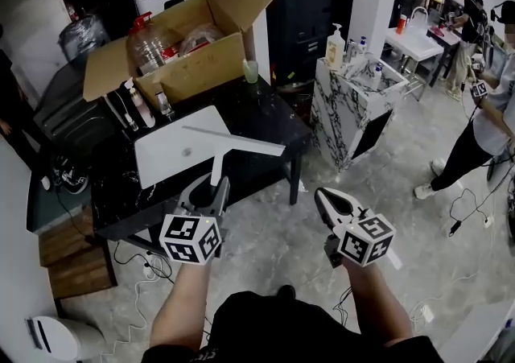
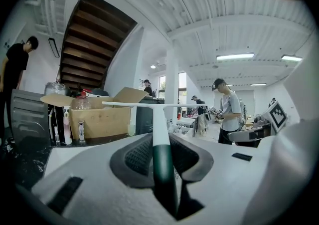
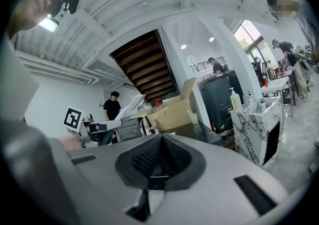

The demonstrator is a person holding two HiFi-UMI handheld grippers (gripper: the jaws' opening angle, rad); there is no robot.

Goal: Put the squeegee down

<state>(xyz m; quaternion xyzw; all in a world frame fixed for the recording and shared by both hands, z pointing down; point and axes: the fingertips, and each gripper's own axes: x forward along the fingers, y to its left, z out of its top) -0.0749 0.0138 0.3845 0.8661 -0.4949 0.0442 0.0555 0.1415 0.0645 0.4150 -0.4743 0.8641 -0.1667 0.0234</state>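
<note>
The squeegee [image 1: 233,141] has a long white blade and a white handle that turns dark green at the grip. My left gripper [image 1: 216,190] is shut on that green handle and holds the blade level above the black table [image 1: 269,124], near its front edge. In the left gripper view the handle [image 2: 162,159] runs up between the pads to the blade [image 2: 149,104]. My right gripper [image 1: 321,195] hangs to the right over the floor, its jaws together with nothing in them [image 3: 159,141]. The right gripper view shows the left gripper [image 3: 97,127] with the squeegee [image 3: 127,105].
A white board [image 1: 169,152] lies on the table under the blade. Behind it stand an open cardboard box [image 1: 193,72] and several bottles. A marble-patterned cabinet [image 1: 354,116] stands to the right, with people beyond it. Cables trail on the floor.
</note>
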